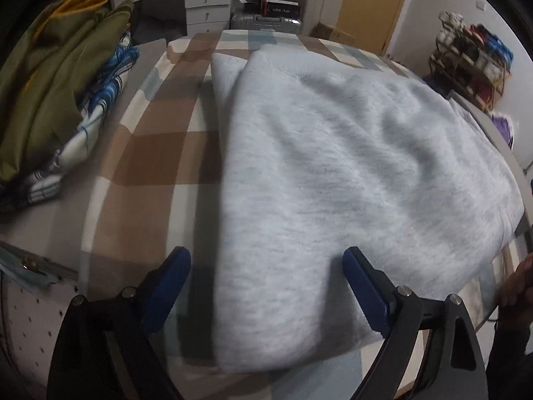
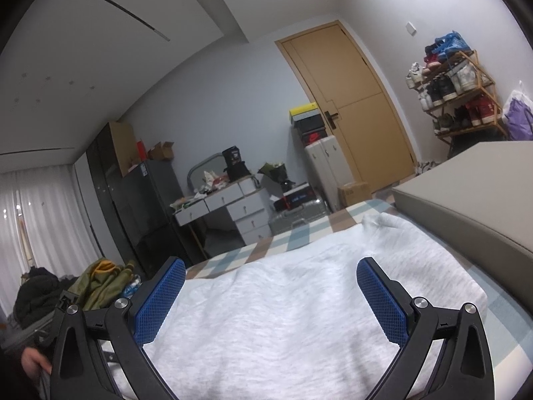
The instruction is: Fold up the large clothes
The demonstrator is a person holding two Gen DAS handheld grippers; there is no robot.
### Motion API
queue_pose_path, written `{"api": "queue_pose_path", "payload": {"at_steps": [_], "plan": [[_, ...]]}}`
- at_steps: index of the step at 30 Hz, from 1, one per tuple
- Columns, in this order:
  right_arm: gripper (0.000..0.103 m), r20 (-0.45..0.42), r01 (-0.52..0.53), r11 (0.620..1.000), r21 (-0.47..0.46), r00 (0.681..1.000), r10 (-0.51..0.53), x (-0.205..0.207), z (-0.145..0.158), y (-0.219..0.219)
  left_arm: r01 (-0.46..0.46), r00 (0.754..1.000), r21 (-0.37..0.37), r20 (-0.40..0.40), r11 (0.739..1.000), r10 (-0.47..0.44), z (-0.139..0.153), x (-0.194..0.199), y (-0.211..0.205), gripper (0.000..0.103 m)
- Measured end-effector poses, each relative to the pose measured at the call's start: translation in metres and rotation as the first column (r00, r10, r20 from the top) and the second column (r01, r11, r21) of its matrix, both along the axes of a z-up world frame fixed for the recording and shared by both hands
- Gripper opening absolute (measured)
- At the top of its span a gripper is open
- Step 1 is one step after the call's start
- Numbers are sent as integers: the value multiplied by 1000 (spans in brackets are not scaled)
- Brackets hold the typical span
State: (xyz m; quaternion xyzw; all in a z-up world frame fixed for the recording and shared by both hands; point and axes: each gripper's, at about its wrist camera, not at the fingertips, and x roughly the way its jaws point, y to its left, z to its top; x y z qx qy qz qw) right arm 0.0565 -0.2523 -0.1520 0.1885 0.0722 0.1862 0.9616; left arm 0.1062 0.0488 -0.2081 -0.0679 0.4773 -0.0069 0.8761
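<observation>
Folded pale grey sweatshirt [image 1: 333, 166] on a checked bed sheet [image 1: 156, 153], left gripper [image 1: 266, 286] spread above its near edge — nothing pinched, right gripper [image 2: 270, 303] spread too — empty, olive jacket [image 1: 56, 76] far left.

My left camera sits on my left gripper [image 1: 266, 276] and looks steeply down, very close over the grey sweater [image 1: 349, 166] on the checked bed cover [image 1: 156, 153]. My right camera sits on my right gripper [image 2: 271, 291], low by the sweater [image 2: 283, 316], and looks straight across the room. Both see the sweater, the white drawers [image 1: 206, 10] [image 2: 246, 213], the yellow door [image 1: 376, 3] [image 2: 353, 100] and the shoe rack [image 1: 473, 66] [image 2: 456, 90].
</observation>
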Motion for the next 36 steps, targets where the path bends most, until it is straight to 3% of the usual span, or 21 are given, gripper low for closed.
{"api": "queue_pose_path", "payload": {"at_steps": [4, 6, 8, 11, 13, 15, 17, 20, 21, 22, 23, 24, 25, 26, 28, 30, 31, 34, 36], "plan": [[103, 46, 29, 998, -54, 999, -27, -10, 7, 12, -46, 999, -114, -21, 992, 44, -1, -7, 15, 89], [103, 67, -6, 994, -105, 998, 13, -15, 20, 29, -67, 997, -242, -45, 968, 58, -11, -9, 20, 89], [103, 70, -43, 990, -131, 996, 52, -15, 34, 45, -75, 997, -266, -10, 961, 75, -13, -24, 26, 89], [103, -15, -181, 968, -176, 983, 182, 7, 66, 82, -67, 997, -308, 14, 949, 75, -14, -22, 23, 89], [103, -93, -260, 934, -247, 965, 244, 29, 87, 116, -35, 998, -408, 33, 912, 53, -16, -19, 18, 89], [103, -178, -335, 883, -328, 940, 291, 54, 104, 156, -53, 994, -400, 66, 915, 86, -9, -14, 10, 89], [103, -308, -462, 816, -346, 878, 366, 88, 117, 200, -15, 989, -386, 128, 922, 69, 0, -9, -3, 89], [103, -504, -645, 716, -267, 727, 467, 140, 122, 255, 81, 967, -282, 256, 956, -6, 19, -9, -35, 89], [103, -559, -670, 698, -251, 689, 461, 157, 122, 272, 109, 959, -216, 281, 970, -46, 22, -6, -48, 89], [103, -644, -719, 656, -229, 617, 452, 179, 117, 297, 136, 952, -157, 296, 978, -84, 22, -2, -59, 89], [103, -699, -754, 619, -219, 564, 439, 191, 111, 316, 163, 947, -110, 296, 981, -124, 20, 3, -70, 89], [103, -762, -787, 577, -217, 506, 404, 206, 100, 342, 180, 945, -79, 291, 980, -150, 15, 5, -79, 89], [102, -803, -807, 545, -225, 471, 366, 211, 89, 358, 195, 941, -60, 291, 979, -170, 11, 4, -82, 89], [102, -844, -822, 510, -252, 445, 299, 217, 74, 379, 204, 938, -35, 293, 978, -185, 7, 2, -84, 89], [95, -880, -835, 461, -301, 429, 202, 215, 46, 405, 205, 930, -3, 311, 979, -194, 6, -4, -80, 89], [81, -908, -862, 386, -329, 401, 123, 217, 20, 427, 210, 931, -28, 310, 977, -191, 7, -8, -71, 89], [77, -912, -866, 367, -340, 399, 96, 218, 13, 431, 209, 933, -55, 310, 976, -182, 10, -16, -62, 89], [77, -923, -850, 451, -271, 363, 131, 227, 14, 414, 171, 948, -150, 294, 974, -121, 16, -23, -33, 89], [77, -917, -820, 512, -254, 373, 143, 233, 23, 389, 89, 966, -183, 254, 979, -40, 13, -25, -14, 90]]}}
